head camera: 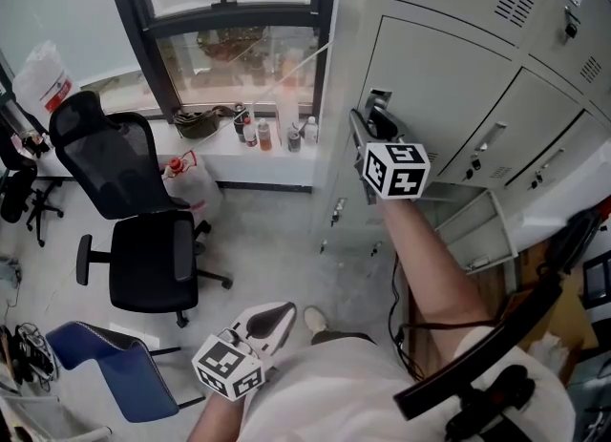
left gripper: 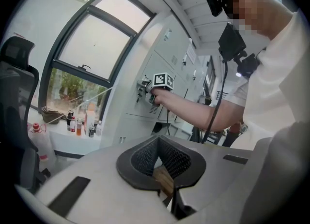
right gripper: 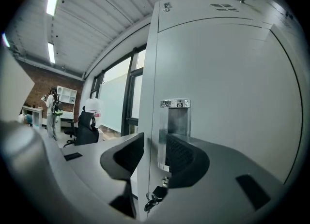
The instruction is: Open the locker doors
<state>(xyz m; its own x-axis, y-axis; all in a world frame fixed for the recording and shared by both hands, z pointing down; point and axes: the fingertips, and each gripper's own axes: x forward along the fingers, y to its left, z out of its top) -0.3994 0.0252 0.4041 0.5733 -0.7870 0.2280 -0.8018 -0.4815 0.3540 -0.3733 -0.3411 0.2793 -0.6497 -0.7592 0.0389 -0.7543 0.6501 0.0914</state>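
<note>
1. The right gripper (right gripper: 155, 156) is level at the locker door (right gripper: 227, 97). Its fingers (right gripper: 125, 155) stand apart, with the chrome handle (right gripper: 175, 121) between them and a gap on each side, so nothing is gripped. I judge that this position brackets the handle ready for a squeeze and a pull.
2. The door appears shut. In the head view it sits in the upper centre-right, at the window end of the locker bank (head camera: 535, 96).
3. The left gripper (head camera: 270, 321) has its fingers (left gripper: 145, 157) closed on nothing. It is low in the lower centre of the head view, close to the wearer's torso. I read it as idle and kept clear of the door's swing.
4. View differences:
   - Only the right gripper view shows the handle between the fingers and the keys (right gripper: 154, 198) hanging below it.
   - Only the head view shows both grippers and the neighbouring lockers.
   - The left gripper view shows the outstretched arm side-on.
</note>
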